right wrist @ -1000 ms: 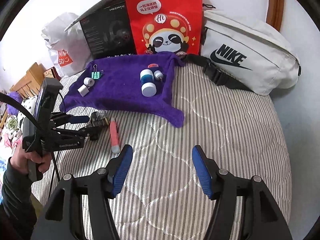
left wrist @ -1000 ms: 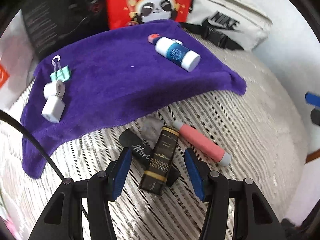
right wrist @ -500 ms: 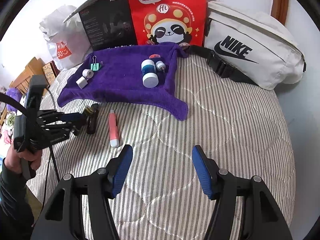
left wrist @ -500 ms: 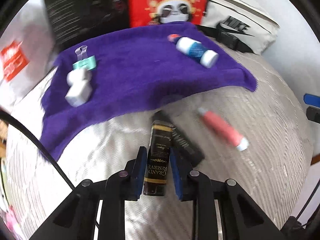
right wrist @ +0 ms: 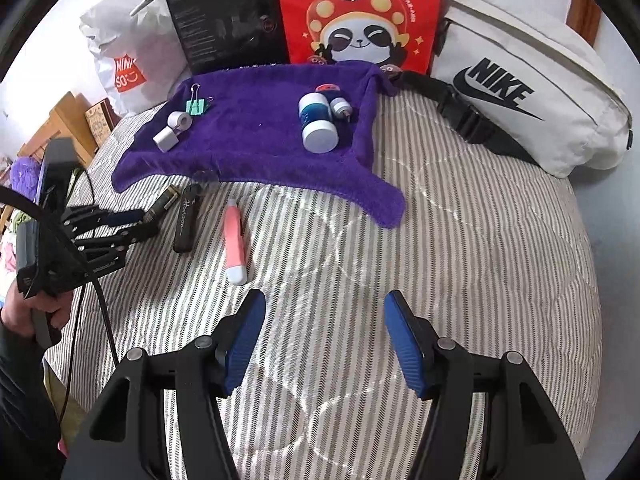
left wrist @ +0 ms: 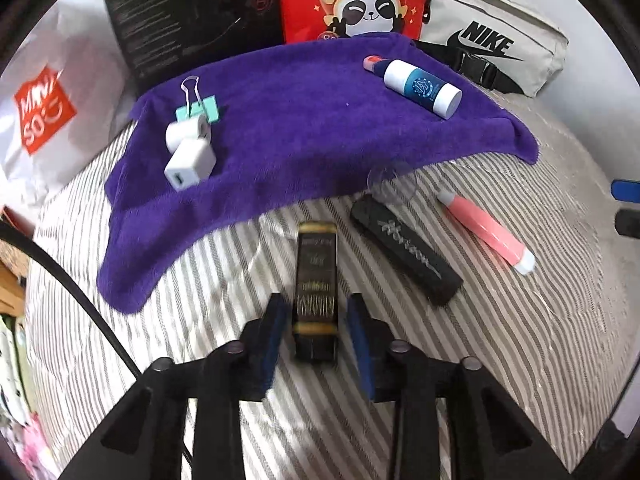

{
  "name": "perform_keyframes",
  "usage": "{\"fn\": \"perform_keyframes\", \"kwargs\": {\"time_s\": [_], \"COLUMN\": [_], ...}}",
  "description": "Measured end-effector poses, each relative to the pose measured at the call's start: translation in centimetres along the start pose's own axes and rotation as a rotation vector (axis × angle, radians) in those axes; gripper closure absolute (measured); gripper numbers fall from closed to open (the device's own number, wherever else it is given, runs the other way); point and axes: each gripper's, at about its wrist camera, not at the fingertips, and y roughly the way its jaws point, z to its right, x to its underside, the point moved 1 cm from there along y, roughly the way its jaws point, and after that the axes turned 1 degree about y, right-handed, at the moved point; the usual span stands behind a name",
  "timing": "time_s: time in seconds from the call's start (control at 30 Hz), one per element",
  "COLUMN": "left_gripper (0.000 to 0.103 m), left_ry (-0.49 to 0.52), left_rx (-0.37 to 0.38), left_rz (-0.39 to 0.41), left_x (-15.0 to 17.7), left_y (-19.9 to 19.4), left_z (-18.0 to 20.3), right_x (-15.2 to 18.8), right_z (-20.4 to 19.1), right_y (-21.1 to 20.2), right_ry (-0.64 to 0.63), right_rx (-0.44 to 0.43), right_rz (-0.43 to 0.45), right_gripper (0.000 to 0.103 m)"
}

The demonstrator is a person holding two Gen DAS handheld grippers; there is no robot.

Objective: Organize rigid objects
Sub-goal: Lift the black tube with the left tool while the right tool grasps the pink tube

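Left gripper (left wrist: 316,326): jaws half a second ago clamped on the black-and-gold box (left wrist: 316,280), now parted slightly, pads just clear of its sides. Box released on the striped bed (left wrist: 500,340), short of the purple towel (left wrist: 300,140); probably regrasping. Long axis runs along the jaws, far end toward the towel. Right gripper (right wrist: 324,340): jaws wide, empty.

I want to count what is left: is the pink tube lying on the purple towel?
No, the pink tube lies on the striped bedcover, apart from the purple towel.
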Motion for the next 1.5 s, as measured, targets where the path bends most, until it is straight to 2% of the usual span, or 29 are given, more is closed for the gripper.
{"fn": "perform_keyframes", "kwargs": {"time_s": [0.07,0.1,0.13,0.17,0.2,0.33,0.5,0.67,0.73,0.9,1.03,1.23,1.4,1.5], "left_gripper": [0.054,0.057,0.062,0.077,0.08,0.08,0.08,0.08,0.08,0.08,0.08,0.08,0.08,0.08], "left_ry": [-0.004,-0.017,-0.036,-0.061,-0.066,-0.05,-0.073,-0.062,-0.081,-0.163,-0.171,-0.18,-0.178,-0.177], "left_rx": [-0.03,-0.019,0.01,0.053,0.039,0.01,0.029,0.014,0.009,-0.012,-0.011,-0.016,-0.018,-0.019], "left_rz": [0.004,0.006,0.004,0.003,0.009,0.021,0.017,0.006,0.006,0.0,0.002,0.003,0.003,0.005], "left_x": [-0.5,-0.6,-0.7,-0.6,-0.6,-0.5,-0.5,0.0,0.5,2.1,2.4,2.3,2.4,2.4], "left_y": [0.4,0.5,0.5,0.5,0.4,0.4,0.5,0.1,-0.1,-0.7,-0.7,-0.6,-0.7,-0.7], "left_z": [-0.1,-0.2,-0.4,-0.7,-0.8,-0.3,-0.7,-0.6,-1.2,-4.1,-4.7,-4.6,-4.6,-4.5], "right_x": [0.0,0.0,0.1,0.1,0.1,0.2,-0.2,-0.6,-0.9,-1.6,-2.2,-2.5,-2.6,-2.7], "right_z": [-0.4,-0.5,-0.6,-0.7,-0.8,-1.3,-2.1,-3.3,-3.8,-4.7,-5.3,-6.6,-8.0,-8.1], "right_y": [0.3,0.5,0.8,0.9,1.0,1.7,2.6,3.8,4.2,6.0,7.4,9.1,9.5,9.5], "right_ry": [-0.007,-0.008,-0.008,-0.007,-0.008,-0.024,-0.034,-0.059,-0.074,-0.083,-0.087,-0.121,-0.208,-0.208], "right_rx": [-0.004,-0.005,-0.009,-0.014,-0.02,-0.033,-0.053,-0.055,-0.048,-0.072,-0.09,-0.103,-0.025,-0.028], "right_rz": [0.001,0.0,-0.002,-0.002,-0.002,-0.011,-0.016,-0.024,-0.006,-0.024,-0.031,-0.024,-0.02,-0.028], "right_gripper": [0.042,0.042,0.042,0.042,0.042,0.042,0.042,0.042,0.042,0.042,0.042,0.052,0.057,0.059]}}
